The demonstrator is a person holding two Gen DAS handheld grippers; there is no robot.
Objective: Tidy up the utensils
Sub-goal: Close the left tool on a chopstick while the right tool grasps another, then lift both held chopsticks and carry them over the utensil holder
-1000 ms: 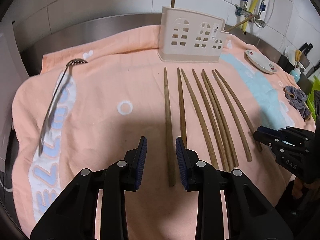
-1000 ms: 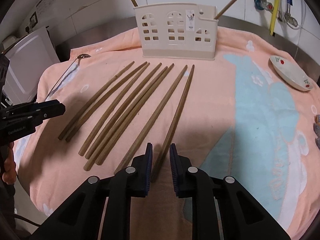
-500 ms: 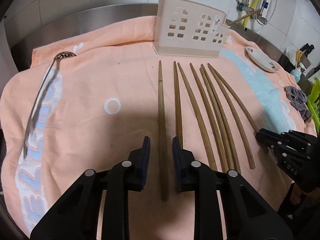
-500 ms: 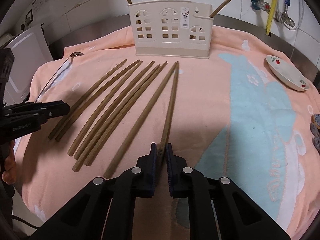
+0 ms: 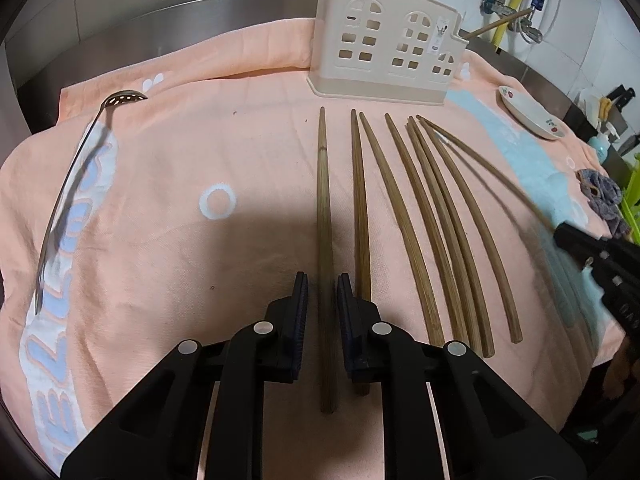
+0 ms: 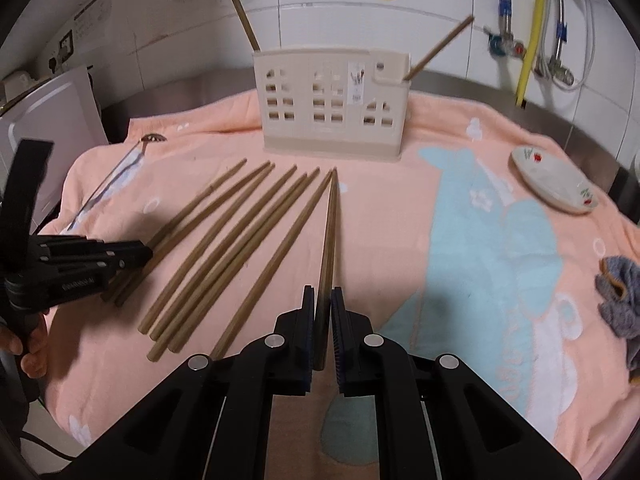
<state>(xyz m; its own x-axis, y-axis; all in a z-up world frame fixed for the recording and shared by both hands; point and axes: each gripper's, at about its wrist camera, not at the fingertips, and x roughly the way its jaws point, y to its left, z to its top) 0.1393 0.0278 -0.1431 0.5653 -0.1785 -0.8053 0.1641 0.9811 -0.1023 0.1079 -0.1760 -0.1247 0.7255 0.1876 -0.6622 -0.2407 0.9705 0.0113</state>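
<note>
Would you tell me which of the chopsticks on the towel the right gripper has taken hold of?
The rightmost chopstick, at the row's end nearest the blue patch; the right gripper is shut on it, lifting its near end.

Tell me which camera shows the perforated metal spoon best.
Left wrist view: the perforated metal spoon lies in full, holed bowl to handle end, on the peach towel. Right wrist view shows it small, blurred and distant.

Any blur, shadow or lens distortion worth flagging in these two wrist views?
Left wrist view: strong fisheye bowing; the rightmost brown wooden chopstick is motion-smeared; a dark shadow falls on the peach towel ahead of the left gripper. Right wrist view: soft overall, with the cream plastic utensil holder slightly blurred and the black corners vignetted.
</note>
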